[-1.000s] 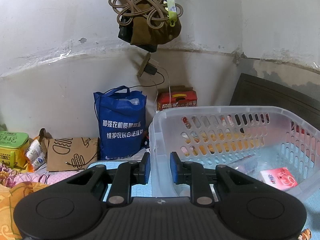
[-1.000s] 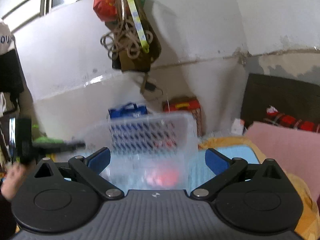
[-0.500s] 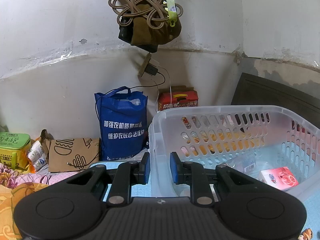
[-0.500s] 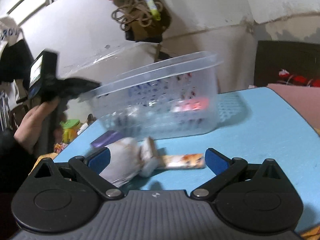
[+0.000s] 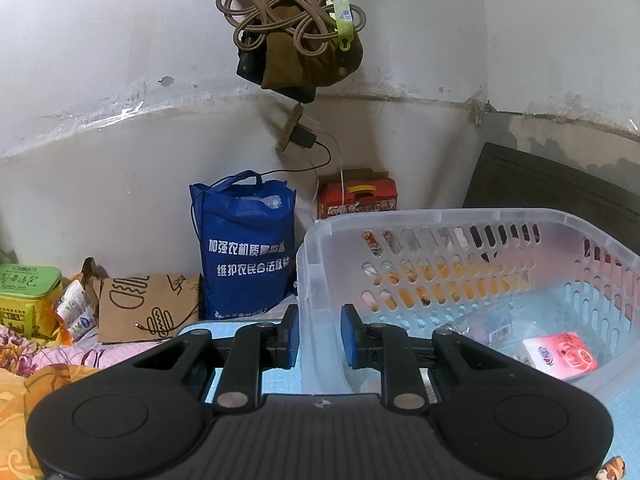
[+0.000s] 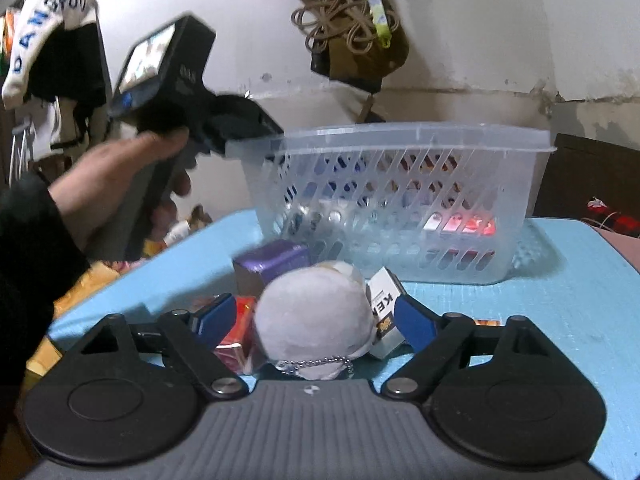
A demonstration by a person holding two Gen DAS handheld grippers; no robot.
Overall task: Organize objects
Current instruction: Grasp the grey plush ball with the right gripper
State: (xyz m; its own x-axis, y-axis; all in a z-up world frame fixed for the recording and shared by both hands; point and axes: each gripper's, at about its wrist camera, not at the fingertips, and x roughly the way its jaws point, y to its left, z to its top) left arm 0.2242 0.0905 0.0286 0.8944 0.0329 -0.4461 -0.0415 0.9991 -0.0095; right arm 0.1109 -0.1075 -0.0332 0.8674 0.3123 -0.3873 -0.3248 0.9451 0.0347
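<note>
A clear slotted plastic basket point(image 5: 440, 216) stands on the light blue table point(image 6: 560, 300). My left gripper point(image 5: 320, 336) is shut on the basket's near corner wall; a hand point(image 6: 120, 176) holds that tool at the basket's left end. Inside the basket lie a pink packet point(image 5: 560, 354) and a clear wrapper. In front of the basket a pale grey plush ball point(image 6: 316, 312) with a bead chain sits between my right gripper's point(image 6: 314, 322) jaws. They are closing, with gaps still on both sides. Around the plush lie a purple box point(image 6: 272, 260), a white box point(image 6: 386, 308) and a red packet point(image 6: 236, 340).
Behind the table against the wall stand a blue tote bag point(image 5: 246, 252), a red carton point(image 5: 358, 200), a cardboard sheet point(image 5: 148, 308) and a green tin point(image 5: 28, 292). A rope bundle point(image 5: 296, 32) hangs above. A dark headboard point(image 5: 560, 184) is at the right.
My right gripper has come down and forward from above the basket to the plush ball, and its jaws have narrowed around it. The left gripper and the basket have stayed put.
</note>
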